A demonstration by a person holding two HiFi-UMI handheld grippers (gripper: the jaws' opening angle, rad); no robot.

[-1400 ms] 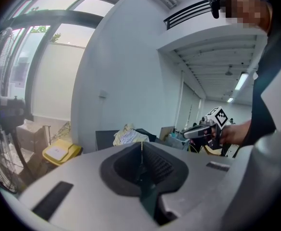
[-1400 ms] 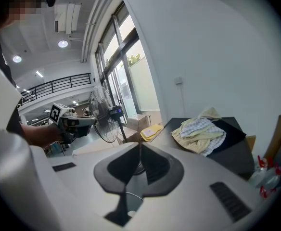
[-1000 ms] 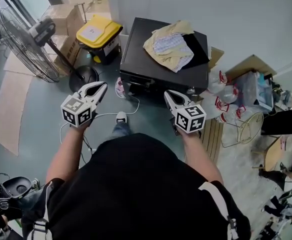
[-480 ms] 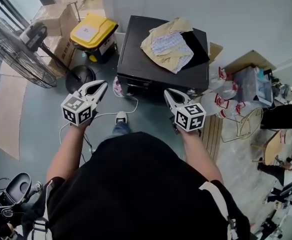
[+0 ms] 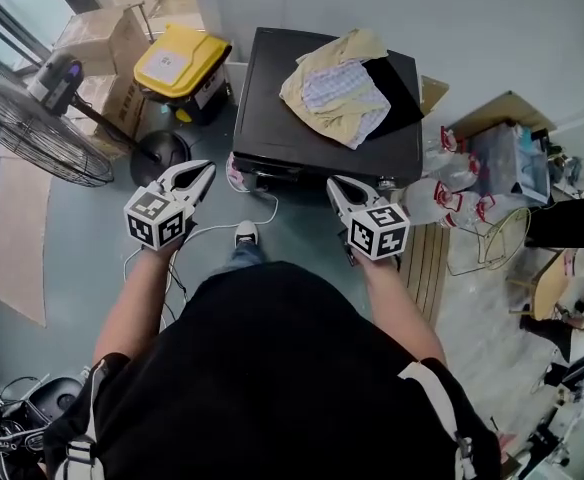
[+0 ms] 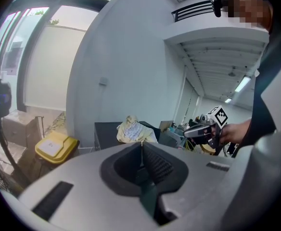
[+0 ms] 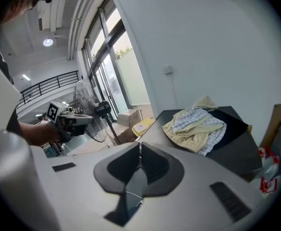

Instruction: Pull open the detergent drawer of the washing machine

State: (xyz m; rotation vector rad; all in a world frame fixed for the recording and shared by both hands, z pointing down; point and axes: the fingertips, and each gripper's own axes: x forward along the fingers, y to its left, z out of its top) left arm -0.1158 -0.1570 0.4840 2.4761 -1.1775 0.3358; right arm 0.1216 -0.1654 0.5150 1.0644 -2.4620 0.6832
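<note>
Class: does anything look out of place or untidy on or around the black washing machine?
A crumpled heap of clothes lies unfolded on top of the washing machine, and a white cable trails loose across the floor in front of it.

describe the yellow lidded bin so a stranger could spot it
Find the black washing machine against the white wall. On the floor at its left in the head view stands the bin. Its yellow lid with a white label sets it apart from the brown cardboard boxes beside it.
</note>
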